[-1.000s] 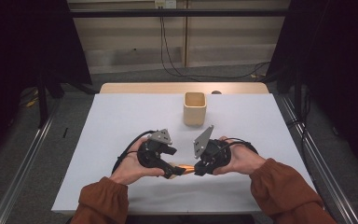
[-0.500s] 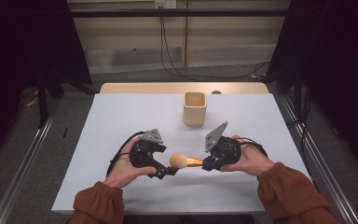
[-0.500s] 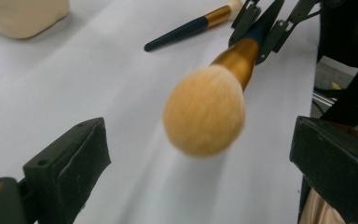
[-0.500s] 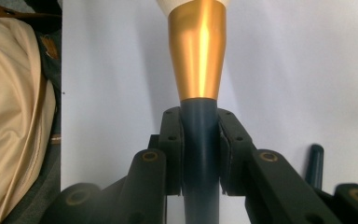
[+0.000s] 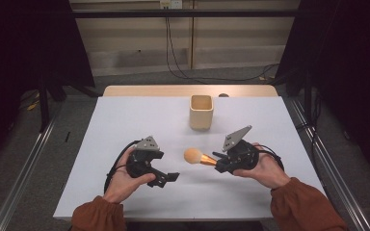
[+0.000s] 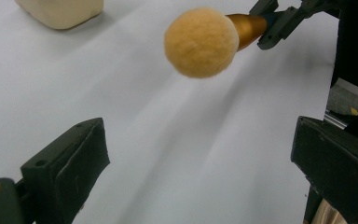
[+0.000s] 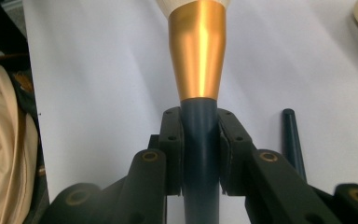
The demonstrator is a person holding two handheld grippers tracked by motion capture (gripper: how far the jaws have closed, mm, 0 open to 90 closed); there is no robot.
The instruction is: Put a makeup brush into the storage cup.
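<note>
makeup brush (image 5: 200, 157) level, head toward left gripper (image 5: 169, 177)

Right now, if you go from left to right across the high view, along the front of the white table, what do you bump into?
Open black left gripper → fluffy round orange-tan head of the make-up brush → its shiny gold collar → black right gripper, shut on the brush's dark handle.
</note>
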